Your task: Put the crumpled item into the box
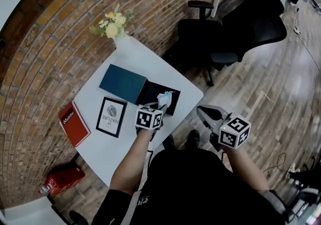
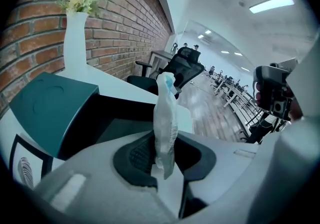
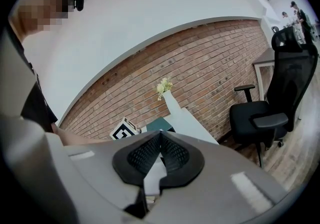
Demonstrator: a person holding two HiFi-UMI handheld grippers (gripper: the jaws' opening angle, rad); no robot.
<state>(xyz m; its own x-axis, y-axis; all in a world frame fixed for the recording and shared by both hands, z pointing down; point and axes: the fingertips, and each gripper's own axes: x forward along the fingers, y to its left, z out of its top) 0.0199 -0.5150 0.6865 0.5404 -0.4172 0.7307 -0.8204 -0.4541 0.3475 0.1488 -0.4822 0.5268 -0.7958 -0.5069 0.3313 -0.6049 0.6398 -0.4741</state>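
The crumpled item (image 1: 165,99), a white and pale-blue wad, stands upright between the pads of my left gripper (image 1: 161,105), which is shut on it. In the left gripper view the crumpled item (image 2: 165,123) rises from the left gripper (image 2: 162,160) just above the open black box (image 2: 117,128). That box (image 1: 149,95) lies near the table's right edge, with its teal lid (image 1: 123,83) beside it on the left. My right gripper (image 1: 201,112) hangs off the table's right side over the floor, shut and empty; its tips meet in the right gripper view (image 3: 160,137).
On the white table (image 1: 150,61) are a vase of flowers (image 1: 113,27) at the far end, a framed card (image 1: 111,116) and a red book (image 1: 73,124) at the left. A black office chair (image 1: 235,33) stands beyond the table. A red object (image 1: 62,179) lies on the floor.
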